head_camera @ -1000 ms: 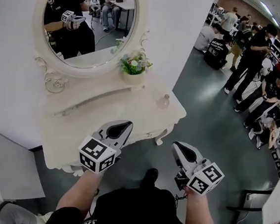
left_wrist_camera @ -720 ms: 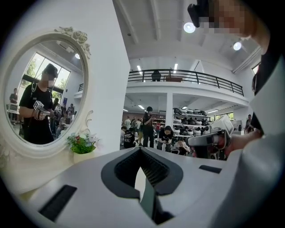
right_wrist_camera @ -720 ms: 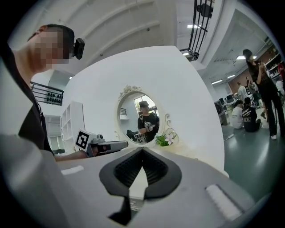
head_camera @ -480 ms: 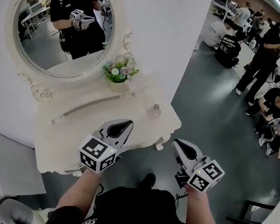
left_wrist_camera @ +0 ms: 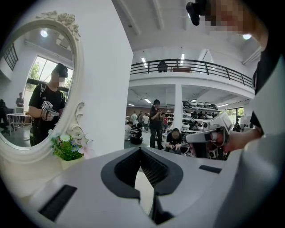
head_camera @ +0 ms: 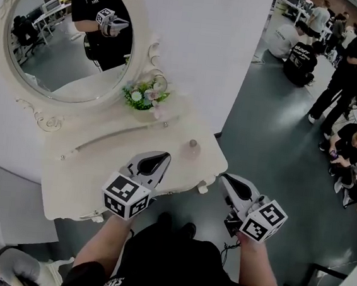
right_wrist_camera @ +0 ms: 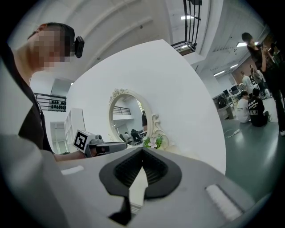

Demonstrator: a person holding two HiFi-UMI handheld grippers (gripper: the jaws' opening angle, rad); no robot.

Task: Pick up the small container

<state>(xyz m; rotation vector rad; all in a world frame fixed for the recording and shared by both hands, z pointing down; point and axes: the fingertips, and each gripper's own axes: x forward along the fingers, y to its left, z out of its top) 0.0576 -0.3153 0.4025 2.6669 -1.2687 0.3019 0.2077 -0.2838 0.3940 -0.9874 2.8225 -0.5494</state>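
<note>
The small container [head_camera: 193,148], a clear rounded jar with a little lid, stands near the right front corner of the white dressing table [head_camera: 86,174]. My left gripper [head_camera: 162,158] hovers over the table's front edge, a short way to the near left of the jar, shut and empty. My right gripper [head_camera: 224,178] is held beyond the table's right corner above the floor, also shut with nothing in it. In the left gripper view the jaws [left_wrist_camera: 140,149] meet at their tips; the right gripper view shows the same [right_wrist_camera: 142,150]. Neither gripper view shows the jar.
A pot of flowers [head_camera: 144,97] sits at the back of the table under the oval mirror [head_camera: 62,38]. A white wall rises behind. Several people [head_camera: 344,74] stand and sit on the grey floor at the right.
The table, flowers and jar have slid down and left in the head view and now lie closer to my grippers. Both grippers stay shut and keep their pose.
</note>
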